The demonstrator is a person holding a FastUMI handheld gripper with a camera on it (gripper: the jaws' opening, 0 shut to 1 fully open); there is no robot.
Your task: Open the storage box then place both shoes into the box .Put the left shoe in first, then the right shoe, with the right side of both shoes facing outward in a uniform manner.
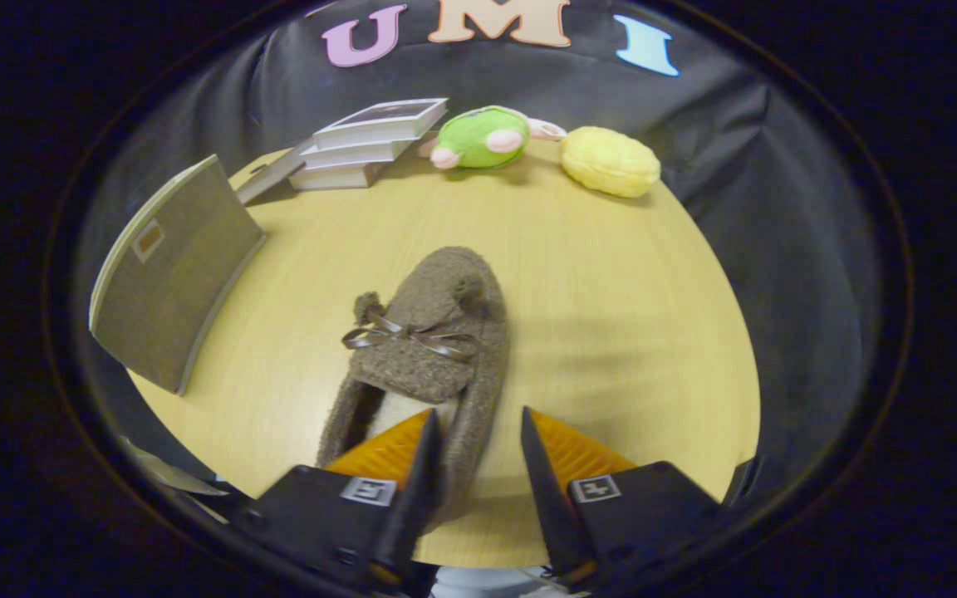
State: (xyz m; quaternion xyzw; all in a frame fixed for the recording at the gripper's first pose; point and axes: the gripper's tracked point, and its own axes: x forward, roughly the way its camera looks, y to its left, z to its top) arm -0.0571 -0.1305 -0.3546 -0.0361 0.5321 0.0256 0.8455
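Note:
A brown fuzzy slipper [433, 349] with a ribbon bow lies on the round wooden table [611, 316], its toe pointing away from me. My gripper [478, 413] stands open astride the slipper's right side wall near the heel. One finger sits inside the shoe opening over the pale lining. The other finger is outside, on the table side, with a small gap to the wall. The grey storage box [169, 278] stands to the left of the slipper, near the table's edge, its flat grey face with a small label tab turned toward me.
A stack of books [370, 141] lies at the back of the table behind the box. A green plush toy [483, 137] and a yellow plush [610, 160] rest beside the books. Bare tabletop stretches to the right of the slipper.

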